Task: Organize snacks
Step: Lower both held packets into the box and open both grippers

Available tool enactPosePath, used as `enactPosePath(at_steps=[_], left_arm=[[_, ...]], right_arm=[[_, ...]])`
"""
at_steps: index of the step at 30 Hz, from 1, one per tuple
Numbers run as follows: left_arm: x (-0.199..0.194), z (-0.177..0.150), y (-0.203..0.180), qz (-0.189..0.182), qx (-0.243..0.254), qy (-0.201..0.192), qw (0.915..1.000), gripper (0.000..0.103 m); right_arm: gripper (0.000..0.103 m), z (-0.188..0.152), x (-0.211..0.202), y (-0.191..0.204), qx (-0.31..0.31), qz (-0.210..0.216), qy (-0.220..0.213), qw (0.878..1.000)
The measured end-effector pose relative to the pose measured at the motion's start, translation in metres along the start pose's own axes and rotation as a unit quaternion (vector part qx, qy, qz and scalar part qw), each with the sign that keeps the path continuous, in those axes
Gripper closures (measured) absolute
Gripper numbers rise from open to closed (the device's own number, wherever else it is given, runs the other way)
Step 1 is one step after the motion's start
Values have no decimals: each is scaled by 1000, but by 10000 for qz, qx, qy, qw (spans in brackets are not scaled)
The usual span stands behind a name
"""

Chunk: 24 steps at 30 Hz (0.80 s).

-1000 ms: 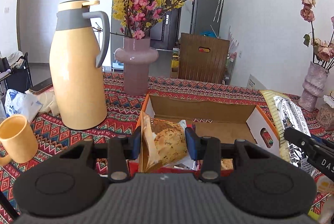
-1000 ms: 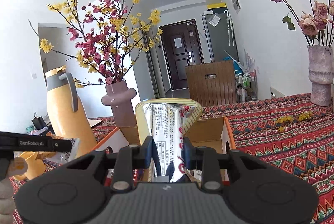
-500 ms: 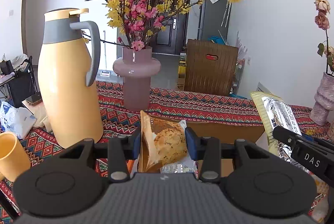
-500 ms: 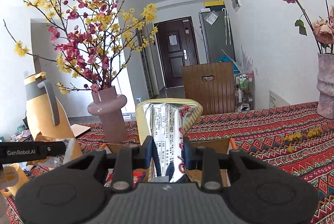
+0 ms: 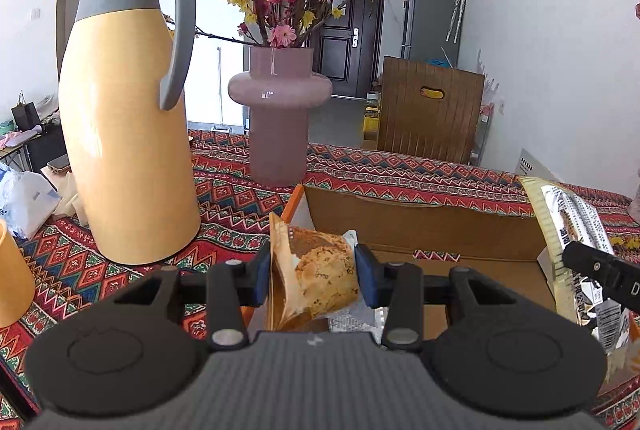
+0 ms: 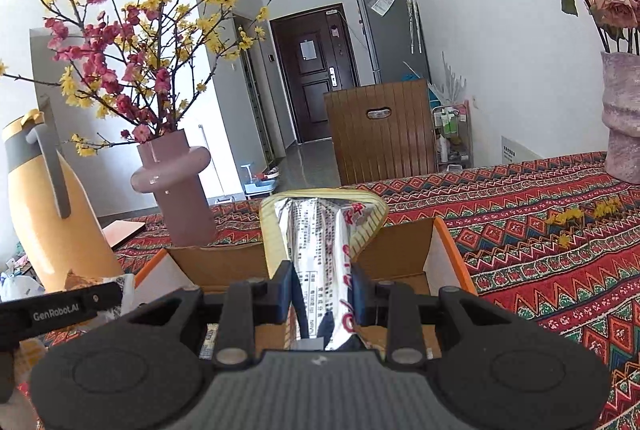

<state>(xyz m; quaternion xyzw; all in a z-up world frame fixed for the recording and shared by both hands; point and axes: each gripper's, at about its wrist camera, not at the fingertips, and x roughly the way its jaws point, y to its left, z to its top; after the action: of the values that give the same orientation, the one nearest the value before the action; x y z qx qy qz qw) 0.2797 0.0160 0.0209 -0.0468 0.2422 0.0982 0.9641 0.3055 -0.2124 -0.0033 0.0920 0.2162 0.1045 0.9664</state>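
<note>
Snacks: two packets, both held over the open box. Left gripper [image 5: 314,280] is clamped on a brown pastry packet [image 5: 320,272], pads pressing both its sides; packet upright, at 6 o'clock in the left wrist view, above the box's near left corner. Right gripper [image 6: 322,296] is clamped on a silver packet [image 6: 320,238] with yellow striped edges, standing tall between the pads; at 6 o'clock in the right wrist view, over the box interior. Same silver packet shows at 4 o'clock in the left view, at the box's right end.

Box [image 5: 420,226]: brown cardboard, orange outer rim, flaps open, on a red patterned tablecloth [image 6: 540,254].

Beyond the box: pink vase [image 5: 280,117] with pink and yellow blossoms at 12 o'clock in the left view; yellow jug [image 5: 128,133] with grey handle at 10 o'clock, beside the vase. Yellow cup [image 5: 12,282] at 9 o'clock. Farther off: wooden chair back [image 6: 380,133], dark door [image 6: 312,73].
</note>
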Motion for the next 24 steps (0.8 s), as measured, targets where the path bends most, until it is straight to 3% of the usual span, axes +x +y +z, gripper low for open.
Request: enactPosePath(at_steps=[10, 11, 13, 15, 17, 21, 24], left_arm=[[3, -7, 1, -76, 29, -18, 10000, 54], [2, -7, 2, -89, 2, -38, 10000, 44], [-2, -7, 4, -23, -60, -139, 9999, 15], [-8, -6, 6, 12, -127, -306, 9995, 5], [-13, -5, 6, 20, -118, -441, 9990, 0], [-11, -5, 1, 57, 48, -399, 9992, 0], [-10, -4, 3, 79, -2, -393, 9992, 0]], right_arm=[[70, -7, 11, 3, -68, -30, 219, 9997], [67, -8, 9, 4, -84, -61, 227, 9997], [66, -7, 6, 5, -84, -85, 174, 9998], [51, -6, 2, 4, -44, -65, 109, 9999], [11, -6, -4, 2, -1, -131, -11, 9999], [1, -4, -9, -1, 102, -119, -107, 9998], [0, -3, -10, -3, 137, -120, -121, 9998]])
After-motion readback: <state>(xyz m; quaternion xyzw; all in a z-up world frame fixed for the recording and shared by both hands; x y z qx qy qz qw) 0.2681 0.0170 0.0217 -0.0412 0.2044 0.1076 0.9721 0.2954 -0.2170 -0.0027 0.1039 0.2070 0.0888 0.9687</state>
